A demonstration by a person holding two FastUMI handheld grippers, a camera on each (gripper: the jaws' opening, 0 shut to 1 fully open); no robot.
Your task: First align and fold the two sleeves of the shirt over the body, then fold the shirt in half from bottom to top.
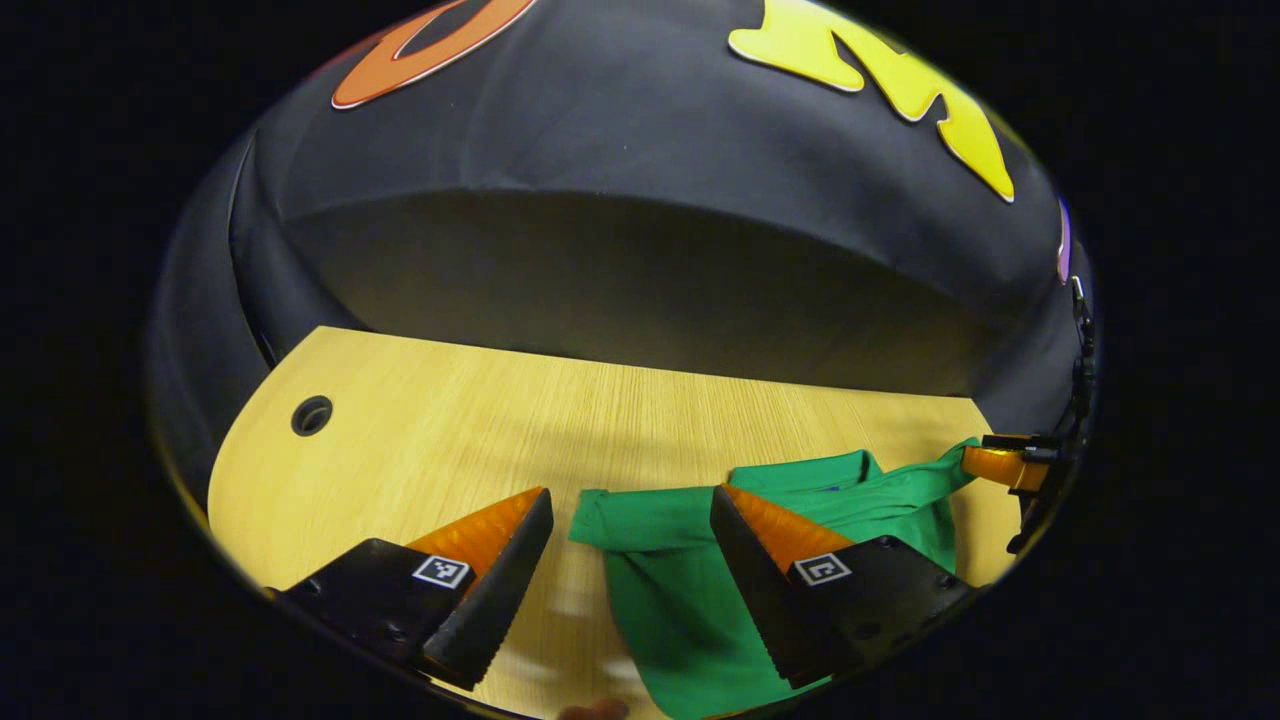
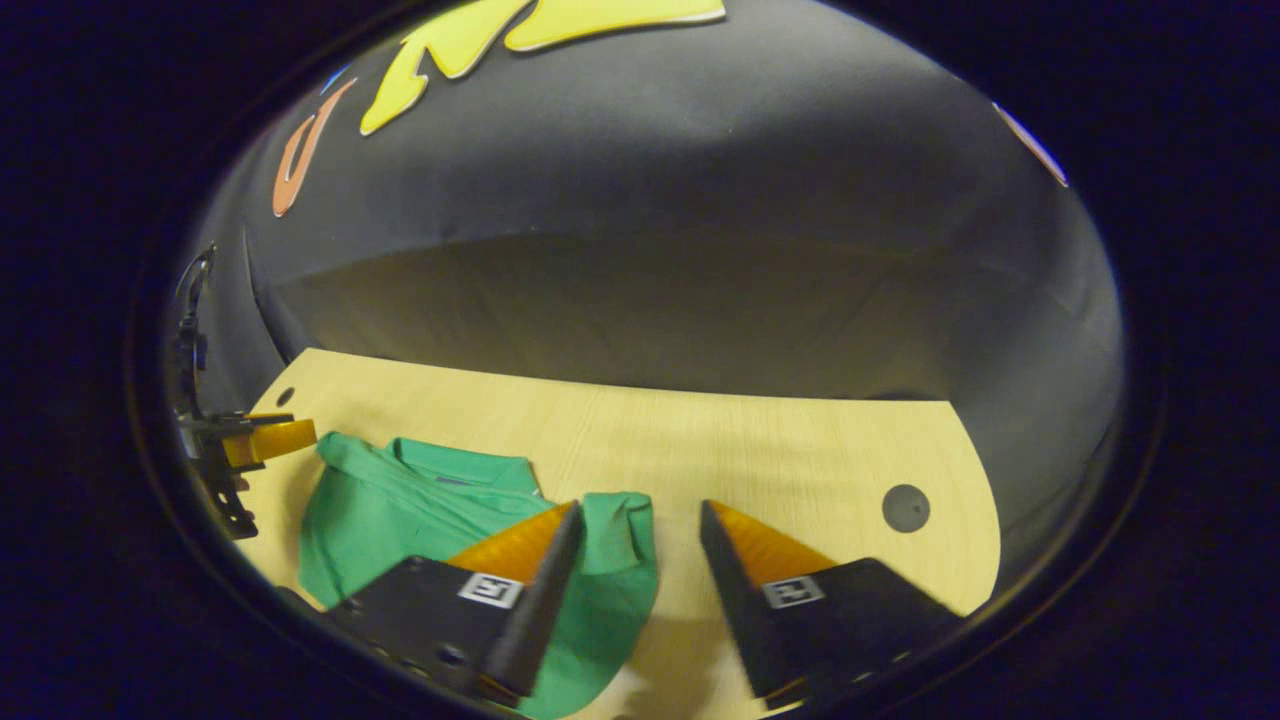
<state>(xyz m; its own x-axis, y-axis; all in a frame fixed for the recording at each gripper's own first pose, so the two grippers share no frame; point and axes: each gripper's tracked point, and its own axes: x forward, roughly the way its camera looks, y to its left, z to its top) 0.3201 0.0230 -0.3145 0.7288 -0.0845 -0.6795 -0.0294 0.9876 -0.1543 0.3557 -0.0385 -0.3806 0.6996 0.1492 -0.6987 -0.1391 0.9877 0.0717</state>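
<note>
A green shirt (image 1: pixel 680 620) lies flat on the light wooden table (image 1: pixel 430 440), collar (image 1: pixel 850 468) toward the back wall. In the left gripper view my left gripper (image 1: pixel 630 492) is open just above one short sleeve (image 1: pixel 615 518), whose cuff lies between the fingers. In the right gripper view my right gripper (image 2: pixel 641 505) is open over the other sleeve (image 2: pixel 615 530), which sits beside and under its left finger. Each gripper also shows at the far edge of the other's view: the right gripper (image 1: pixel 1003 466) at the far sleeve's end, and the left gripper (image 2: pixel 262 440) likewise.
The table has a round cable hole near each back corner (image 1: pixel 311 415) (image 2: pixel 905 507). Black cloth wall (image 1: pixel 640 200) closes off the back and sides just behind the table's far edge. Bare wood runs behind the collar.
</note>
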